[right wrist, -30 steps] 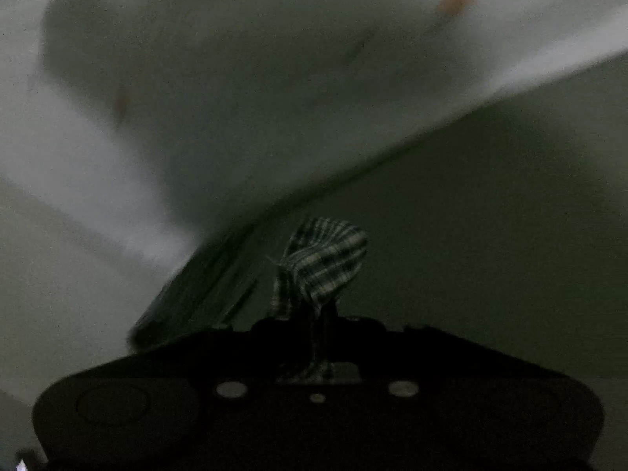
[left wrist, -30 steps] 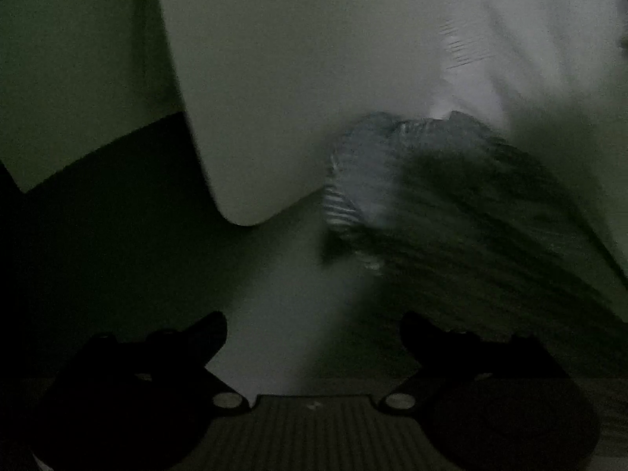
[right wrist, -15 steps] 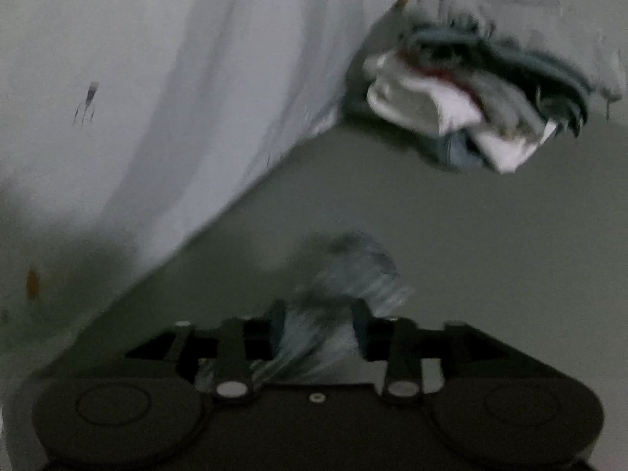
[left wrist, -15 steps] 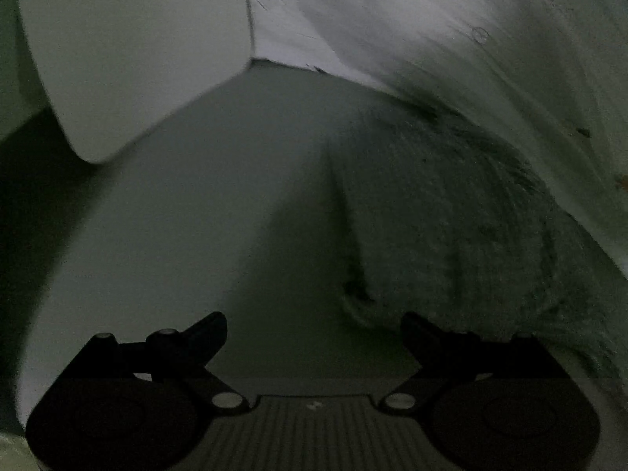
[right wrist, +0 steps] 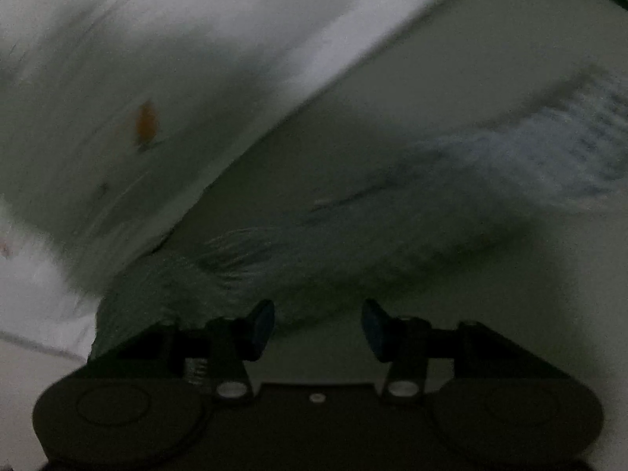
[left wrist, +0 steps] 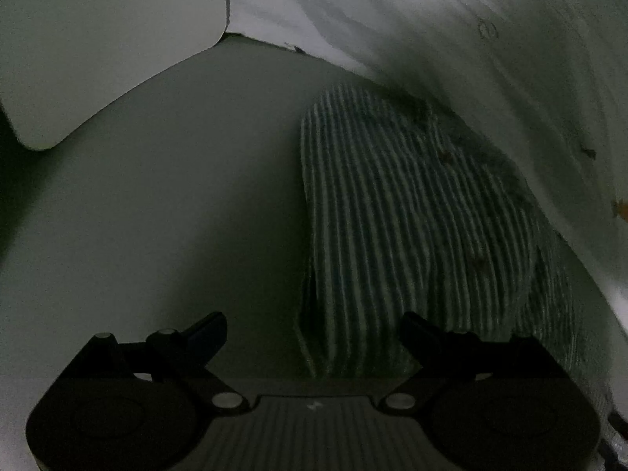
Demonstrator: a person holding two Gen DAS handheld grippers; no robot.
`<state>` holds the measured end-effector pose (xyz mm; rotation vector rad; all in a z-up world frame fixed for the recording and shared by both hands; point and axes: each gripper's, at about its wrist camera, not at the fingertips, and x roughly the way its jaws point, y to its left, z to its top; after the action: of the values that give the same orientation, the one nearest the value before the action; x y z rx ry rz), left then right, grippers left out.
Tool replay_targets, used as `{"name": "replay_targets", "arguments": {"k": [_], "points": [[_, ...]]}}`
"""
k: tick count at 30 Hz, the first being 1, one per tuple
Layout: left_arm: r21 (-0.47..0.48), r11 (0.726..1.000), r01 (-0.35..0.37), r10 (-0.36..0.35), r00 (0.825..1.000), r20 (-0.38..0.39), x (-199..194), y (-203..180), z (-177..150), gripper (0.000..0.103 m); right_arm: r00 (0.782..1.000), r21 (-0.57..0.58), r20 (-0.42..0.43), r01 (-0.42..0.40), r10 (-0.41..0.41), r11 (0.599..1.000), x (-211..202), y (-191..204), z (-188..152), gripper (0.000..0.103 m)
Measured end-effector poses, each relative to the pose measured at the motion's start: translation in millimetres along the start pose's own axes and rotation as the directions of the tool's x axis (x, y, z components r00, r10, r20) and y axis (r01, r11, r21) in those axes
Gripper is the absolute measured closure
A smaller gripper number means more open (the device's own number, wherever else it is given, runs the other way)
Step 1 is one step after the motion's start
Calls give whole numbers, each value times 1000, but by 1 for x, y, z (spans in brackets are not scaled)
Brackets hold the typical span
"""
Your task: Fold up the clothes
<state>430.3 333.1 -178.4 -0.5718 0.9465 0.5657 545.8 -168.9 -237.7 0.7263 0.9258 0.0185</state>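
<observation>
Both my feeds are dim, with a greenish cast and fine grain. On the left wrist view the striped garment [left wrist: 412,227] reads sharp, its stripes bending with the fisheye; deep shadow pools just above it under the pale sheet [left wrist: 451,19]. On the right wrist view the garment [right wrist: 451,196] smears with motion blur, brightest at its far right end. Black vignette rims every corner
</observation>
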Motion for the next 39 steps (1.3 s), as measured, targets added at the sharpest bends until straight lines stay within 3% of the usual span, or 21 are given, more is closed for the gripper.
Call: {"name": "replay_targets", "arguments": {"k": [7, 9, 11, 16, 17, 18, 19, 21, 25, 27, 32, 39], "points": [[-20, 999, 34, -34, 999, -2, 45, 15, 58, 9, 986, -200, -31, -166, 163, 966, 86, 102, 37, 51], [-36, 998, 58, -59, 998, -5, 61, 19, 75, 9, 977, -241, -55, -213, 206, 947, 118, 131, 46, 46], [-51, 995, 85, -86, 996, -26, 77, 19, 88, 9, 970, -271, -87, -243, 228, 931, 149, 156, 49, 45], [-70, 987, 145, -147, 989, -28, 108, 7, 107, 26, 965, -329, -171, -249, 202, 911, 210, 198, 49, 42], [-76, 985, 153, -155, 988, -24, 114, 5, 110, 30, 964, -346, -187, -244, 189, 906, 213, 201, 46, 58], [-85, 983, 163, -166, 986, -29, 119, 2, 111, 38, 963, -363, -203, -242, 177, 900, 216, 203, 43, 84], [-95, 982, 163, -167, 985, -32, 121, 0, 111, 42, 960, -372, -218, -249, 176, 894, 217, 204, 41, 97], [-113, 983, 145, -149, 989, -21, 121, -5, 110, 48, 956, -370, -197, -276, 215, 887, 206, 196, 39, 102], [-132, 981, 144, -143, 990, 14, 104, -13, 105, 90, 953, -414, -126, -303, 276, 858, 164, 188, 49, 102], [-120, 983, 138, -133, 990, 51, 86, -18, 101, 100, 947, -415, -90, -318, 309, 853, 133, 181, 56, 102], [-106, 975, 195, -176, 971, 164, 22, -25, 80, 103, 913, -391, -6, -378, 409, 839, 43, 152, 62, 102], [22, 965, 262, -261, 945, 199, -74, -37, 10, 103, 871, -376, 56, -434, 487, 819, -79, 84, 27, 102]]}}
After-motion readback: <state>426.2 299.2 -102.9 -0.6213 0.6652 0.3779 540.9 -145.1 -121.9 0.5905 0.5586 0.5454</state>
